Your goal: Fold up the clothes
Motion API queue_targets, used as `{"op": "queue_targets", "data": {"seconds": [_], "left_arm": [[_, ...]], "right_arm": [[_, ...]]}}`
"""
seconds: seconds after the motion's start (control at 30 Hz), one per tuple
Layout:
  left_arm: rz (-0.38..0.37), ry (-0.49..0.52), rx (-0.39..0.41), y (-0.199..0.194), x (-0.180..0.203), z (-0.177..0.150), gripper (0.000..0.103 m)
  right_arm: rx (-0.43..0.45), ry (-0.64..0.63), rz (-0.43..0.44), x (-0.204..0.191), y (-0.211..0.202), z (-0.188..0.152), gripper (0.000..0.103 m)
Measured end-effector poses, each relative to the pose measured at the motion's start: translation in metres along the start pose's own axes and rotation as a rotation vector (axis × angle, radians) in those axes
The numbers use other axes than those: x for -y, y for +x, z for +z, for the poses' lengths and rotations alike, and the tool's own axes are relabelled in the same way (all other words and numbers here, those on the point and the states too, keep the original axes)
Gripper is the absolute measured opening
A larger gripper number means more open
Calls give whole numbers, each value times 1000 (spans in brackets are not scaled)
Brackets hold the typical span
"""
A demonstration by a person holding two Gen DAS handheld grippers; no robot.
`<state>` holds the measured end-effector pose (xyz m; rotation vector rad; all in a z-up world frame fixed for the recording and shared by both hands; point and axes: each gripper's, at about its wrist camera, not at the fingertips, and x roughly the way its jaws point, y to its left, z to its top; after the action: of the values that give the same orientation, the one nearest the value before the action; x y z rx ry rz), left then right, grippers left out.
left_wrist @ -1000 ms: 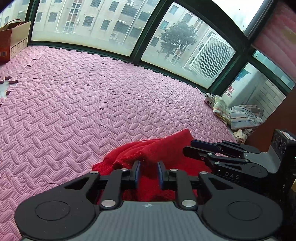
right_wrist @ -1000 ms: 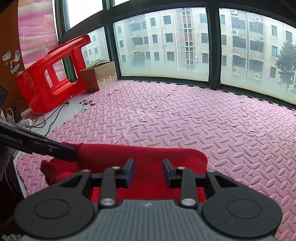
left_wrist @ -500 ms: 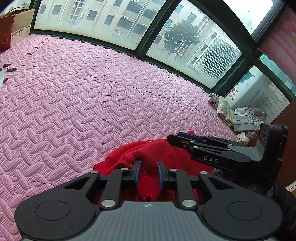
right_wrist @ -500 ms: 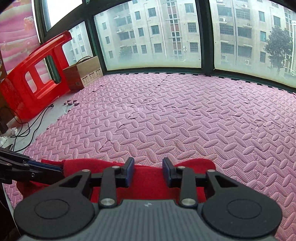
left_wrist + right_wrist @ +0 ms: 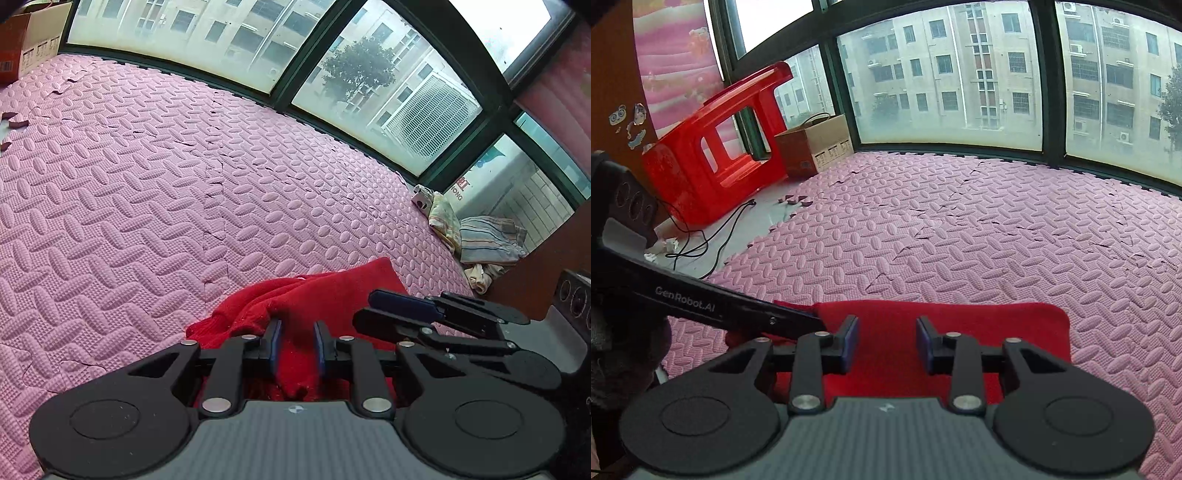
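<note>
A red garment point(image 5: 317, 295) lies bunched on the pink foam mat point(image 5: 147, 184) close to me. My left gripper point(image 5: 297, 341) is shut on a fold of the red cloth, which fills the gap between its pads. My right gripper point(image 5: 886, 341) hovers over the flat, folded part of the red garment point(image 5: 942, 325) with its jaws apart and nothing between them. In the left wrist view the right gripper point(image 5: 384, 308) sits just right of the garment. In the right wrist view the left gripper's finger point(image 5: 746, 306) reaches to the cloth's left edge.
A pile of other folded clothes point(image 5: 476, 240) lies at the mat's far right corner. A red plastic stool point(image 5: 716, 147), a cardboard box point(image 5: 816, 144) and a black cable point(image 5: 713, 236) are off the mat's left side. Windows run along the far edge.
Both views have shifted slightly. The right gripper drew in over the garment half a second ago and has since backed off to the right. The left gripper keeps its hold on the cloth.
</note>
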<state>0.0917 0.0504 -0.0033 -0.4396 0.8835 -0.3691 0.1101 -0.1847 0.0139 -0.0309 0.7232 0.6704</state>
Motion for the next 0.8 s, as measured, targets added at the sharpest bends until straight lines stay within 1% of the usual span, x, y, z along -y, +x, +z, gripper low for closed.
{"op": "queue_targets", "data": {"seconds": [0.07, 0.17, 0.27, 0.33, 0.53, 0.8], "left_arm": [[-2, -2, 0, 0, 0, 0, 21], [-1, -2, 0, 0, -1, 1, 21], [-1, -3, 0, 0, -2, 0, 21], [2, -4, 0, 0, -2, 0, 21], [7, -12, -2, 2, -4, -1, 21], [7, -13, 2, 2, -5, -2, 20]], "right_arm": [[-11, -27, 38, -13, -4, -5, 34], [-21, -59, 65, -27, -7, -11, 34], [-7, -94, 59, -36, -11, -15, 34], [4, -94, 53, -38, -13, -17, 34], [-26, -157, 24, -49, 3, -33, 34], [33, -162, 26, -51, -17, -21, 33]]}}
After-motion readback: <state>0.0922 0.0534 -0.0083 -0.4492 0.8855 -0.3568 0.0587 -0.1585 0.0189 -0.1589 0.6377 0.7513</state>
